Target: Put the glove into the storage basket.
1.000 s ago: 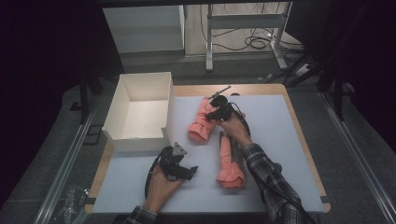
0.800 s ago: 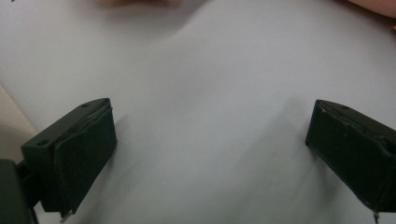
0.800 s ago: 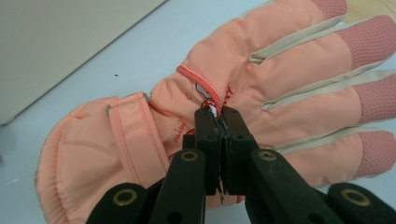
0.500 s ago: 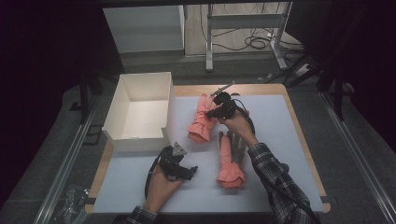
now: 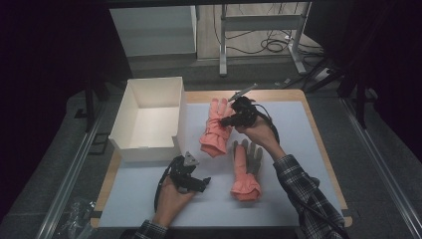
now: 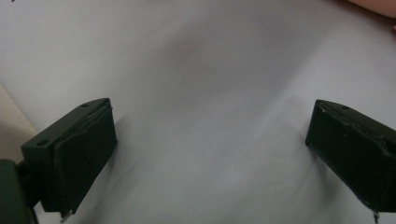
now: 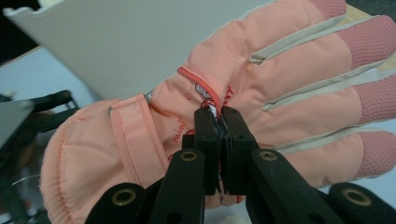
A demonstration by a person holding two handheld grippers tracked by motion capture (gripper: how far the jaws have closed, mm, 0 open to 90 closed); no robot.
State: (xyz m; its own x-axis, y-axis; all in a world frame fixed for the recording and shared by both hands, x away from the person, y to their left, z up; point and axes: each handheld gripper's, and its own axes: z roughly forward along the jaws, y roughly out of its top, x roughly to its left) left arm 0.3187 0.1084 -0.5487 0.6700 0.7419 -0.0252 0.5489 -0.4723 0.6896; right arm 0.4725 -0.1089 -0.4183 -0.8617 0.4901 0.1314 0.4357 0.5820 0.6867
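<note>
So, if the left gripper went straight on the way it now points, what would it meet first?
Probably the bare table surface: the left gripper, jaws open and empty, looks down onto it. A pink glove edge lies off to the side.

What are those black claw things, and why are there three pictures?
A person sits at a table holding a grabbing tool in each hand. One picture looks down from above; the other two come from little cameras riding on the tools. The right tool has its two black fingers pinched shut on a peach glove, lifting it off the table. The left tool rests with its fingers wide apart and nothing between them. A second peach glove lies flat on the table, and a white box with an open top stands nearby.
</note>
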